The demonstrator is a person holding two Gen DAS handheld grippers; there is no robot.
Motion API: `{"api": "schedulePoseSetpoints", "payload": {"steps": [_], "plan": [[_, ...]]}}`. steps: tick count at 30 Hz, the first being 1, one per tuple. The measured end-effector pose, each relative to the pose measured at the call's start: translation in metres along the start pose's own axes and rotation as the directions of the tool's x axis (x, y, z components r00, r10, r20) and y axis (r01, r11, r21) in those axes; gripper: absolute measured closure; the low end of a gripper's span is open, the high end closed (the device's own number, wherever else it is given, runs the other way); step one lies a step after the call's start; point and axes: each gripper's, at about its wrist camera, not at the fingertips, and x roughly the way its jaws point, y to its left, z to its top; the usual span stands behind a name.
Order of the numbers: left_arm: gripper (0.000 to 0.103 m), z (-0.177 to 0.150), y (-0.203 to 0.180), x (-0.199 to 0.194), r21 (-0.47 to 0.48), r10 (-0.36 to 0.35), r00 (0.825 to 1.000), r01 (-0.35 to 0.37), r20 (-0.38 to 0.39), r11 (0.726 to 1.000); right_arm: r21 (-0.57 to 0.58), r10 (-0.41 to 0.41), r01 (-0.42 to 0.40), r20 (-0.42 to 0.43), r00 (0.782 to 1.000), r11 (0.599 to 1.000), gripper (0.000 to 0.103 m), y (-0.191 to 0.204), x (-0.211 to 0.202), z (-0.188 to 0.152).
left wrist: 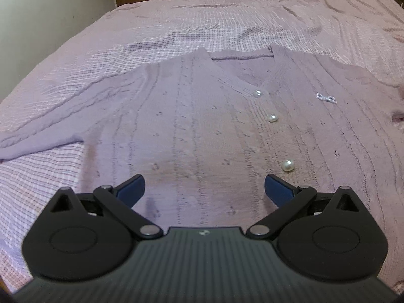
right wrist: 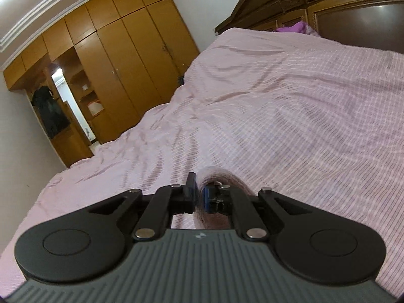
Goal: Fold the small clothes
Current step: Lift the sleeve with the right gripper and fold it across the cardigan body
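Note:
A lilac knitted cardigan with pearl buttons lies flat on the bed in the left wrist view, its neckline away from me. One sleeve stretches out to the left. My left gripper hovers just above the cardigan's lower front, open, with nothing between its blue pads. In the right wrist view my right gripper is lifted above the bed and shut on a fold of the lilac knit, which curls over the right finger. The rest of the cardigan is hidden below that camera.
A pink checked bedsheet covers the wide bed. A dark wooden headboard stands at the far right, with a purple cloth by it. Brown wardrobes line the far wall beyond the bed's edge.

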Motion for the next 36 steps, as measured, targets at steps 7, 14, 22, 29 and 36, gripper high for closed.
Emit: {"api": "schedulePoseSetpoints", "payload": {"steps": [7, 14, 22, 29, 36], "plan": [[0.000, 0.007, 0.030, -0.013, -0.067, -0.021, 1.000, 0.022, 0.023, 0.998, -0.028, 0.067, -0.068, -0.019, 0.998, 0.997, 0.098, 0.066, 0.001, -0.020], [0.000, 0.013, 0.061, -0.012, -0.133, 0.011, 1.000, -0.008, 0.020, 0.991, -0.077, 0.130, -0.130, -0.011, 0.991, 0.988, 0.098, 0.141, -0.002, -0.028], [0.000, 0.021, 0.103, -0.021, -0.197, 0.063, 0.997, -0.053, 0.043, 0.979, -0.092, 0.227, -0.230, -0.048, 0.973, 0.969, 0.098, 0.225, -0.007, -0.046], [0.000, 0.019, 0.126, -0.025, -0.218, 0.109, 0.992, -0.094, 0.058, 0.971, -0.140, 0.278, -0.294, -0.125, 0.953, 0.945, 0.098, 0.283, -0.008, -0.093], [0.000, 0.013, 0.137, -0.018, -0.229, 0.122, 0.991, -0.106, 0.054, 0.968, -0.197, 0.310, -0.355, -0.226, 0.923, 0.914, 0.097, 0.329, -0.005, -0.156]]}}
